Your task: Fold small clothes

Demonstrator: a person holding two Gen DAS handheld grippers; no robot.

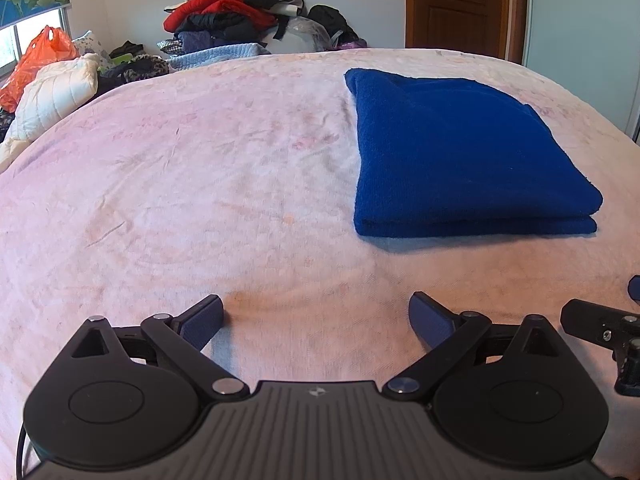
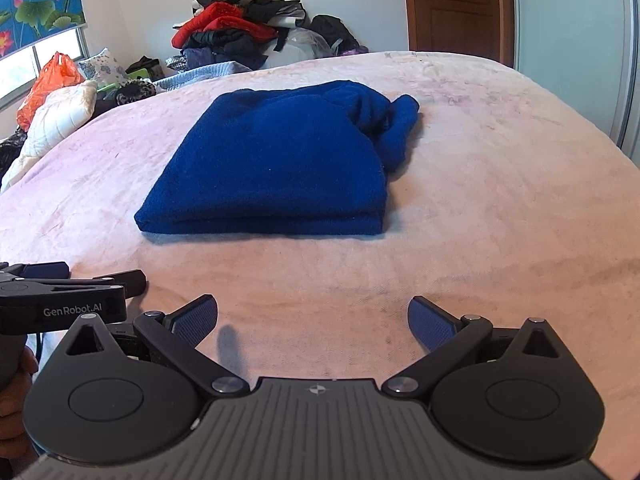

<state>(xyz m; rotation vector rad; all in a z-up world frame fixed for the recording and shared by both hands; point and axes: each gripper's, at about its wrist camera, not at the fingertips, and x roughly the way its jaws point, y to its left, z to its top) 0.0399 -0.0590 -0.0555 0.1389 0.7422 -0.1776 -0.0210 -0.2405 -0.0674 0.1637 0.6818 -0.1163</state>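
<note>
A folded blue garment lies flat on the pink bed cover, ahead and to the right in the left wrist view. In the right wrist view the garment lies ahead, slightly left, with a bunched sleeve end at its far right. My left gripper is open and empty, low over the cover, short of the garment. My right gripper is open and empty too, in front of the garment's near folded edge. The left gripper's body shows at the right wrist view's left edge.
A heap of red, black and grey clothes sits beyond the bed's far edge. An orange plastic bag and a white quilted pillow lie at the far left. A brown door stands behind.
</note>
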